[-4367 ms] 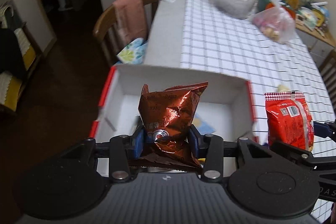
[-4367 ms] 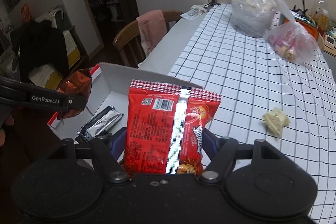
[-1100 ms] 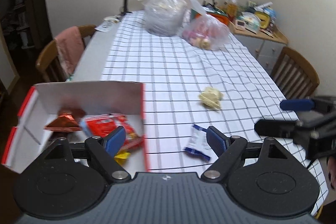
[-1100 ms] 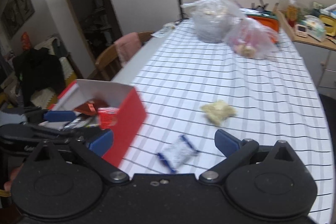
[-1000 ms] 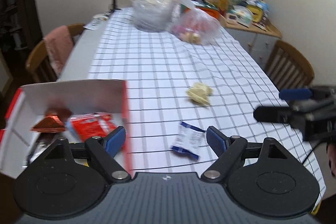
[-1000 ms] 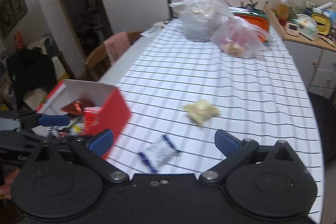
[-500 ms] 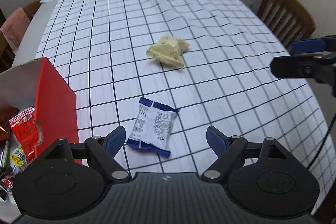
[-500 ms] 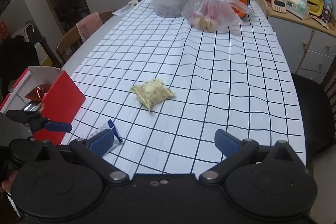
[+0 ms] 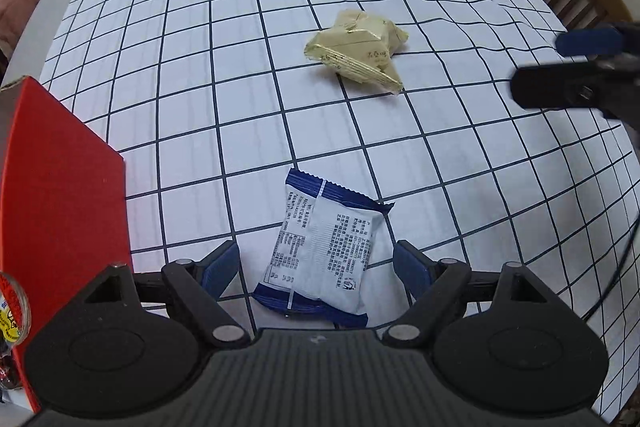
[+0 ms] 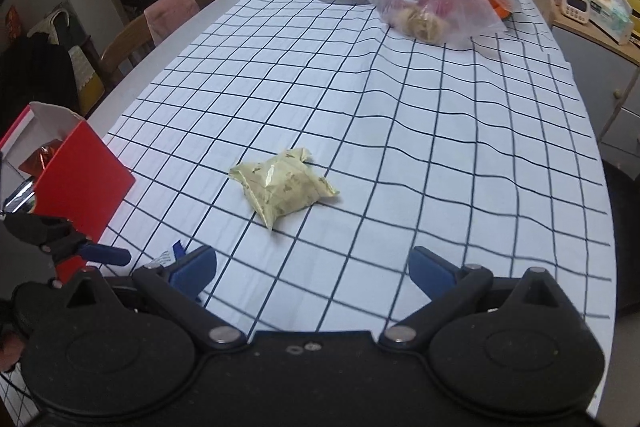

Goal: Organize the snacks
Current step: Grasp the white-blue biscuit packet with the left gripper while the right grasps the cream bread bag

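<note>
Left wrist view: left gripper (image 9: pixel 316 267) hangs released, jaws straddling the blue-and-white snack packet (image 9: pixel 326 247) lying on the tabletop (image 9: pixel 200 67) right of the red box (image 9: pixel 60 195); closing comes next, I'd guess.

Right wrist view: right gripper (image 10: pixel 312 271) released too, yellow snack packet (image 10: pixel 284 187) just beyond, needs reaching.
</note>
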Tool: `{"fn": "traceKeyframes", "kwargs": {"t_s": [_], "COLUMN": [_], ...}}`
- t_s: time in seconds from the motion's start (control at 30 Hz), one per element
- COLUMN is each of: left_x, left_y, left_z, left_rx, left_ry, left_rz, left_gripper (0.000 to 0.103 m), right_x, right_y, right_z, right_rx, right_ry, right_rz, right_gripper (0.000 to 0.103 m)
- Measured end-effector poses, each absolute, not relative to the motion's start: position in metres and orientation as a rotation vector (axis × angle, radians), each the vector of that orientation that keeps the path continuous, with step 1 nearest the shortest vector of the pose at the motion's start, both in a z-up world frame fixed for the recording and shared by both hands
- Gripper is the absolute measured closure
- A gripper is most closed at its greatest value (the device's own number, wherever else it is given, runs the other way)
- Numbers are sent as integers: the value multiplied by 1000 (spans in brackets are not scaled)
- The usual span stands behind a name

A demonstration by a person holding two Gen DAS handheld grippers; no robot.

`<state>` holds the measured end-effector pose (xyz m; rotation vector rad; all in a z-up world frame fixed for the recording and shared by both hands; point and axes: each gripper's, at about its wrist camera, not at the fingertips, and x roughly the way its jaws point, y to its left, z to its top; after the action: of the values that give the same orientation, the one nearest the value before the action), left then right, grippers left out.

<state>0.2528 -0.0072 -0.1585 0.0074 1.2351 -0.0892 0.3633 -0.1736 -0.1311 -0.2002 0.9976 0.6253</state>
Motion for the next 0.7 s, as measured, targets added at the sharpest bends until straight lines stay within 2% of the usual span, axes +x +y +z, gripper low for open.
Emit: {"fn": "traceKeyframes", "kwargs": {"t_s": [0.23,0.33,0.57,0.7], "left_x": [255,254,253,253], "left_y": [-8,-10,-10,-13], "left_z": [-166,-168,-168,-166], "left_rx": [29,40,47,49], "left_ry": [1231,1224,1190,1170], "left_rz": [-89,-82,-69,-75], "left_gripper": [20,27,30,41], "right_x": [386,397,414,418], "right_y": [-142,-132,-108,-98], "right_z": [-147,-155,-175,-187], "right_rx": [-278,-313,-385,-413], "right_ry": [978,978,980,988], "right_rz": [703,720,754,752], "right_gripper": [0,1,1,8]}}
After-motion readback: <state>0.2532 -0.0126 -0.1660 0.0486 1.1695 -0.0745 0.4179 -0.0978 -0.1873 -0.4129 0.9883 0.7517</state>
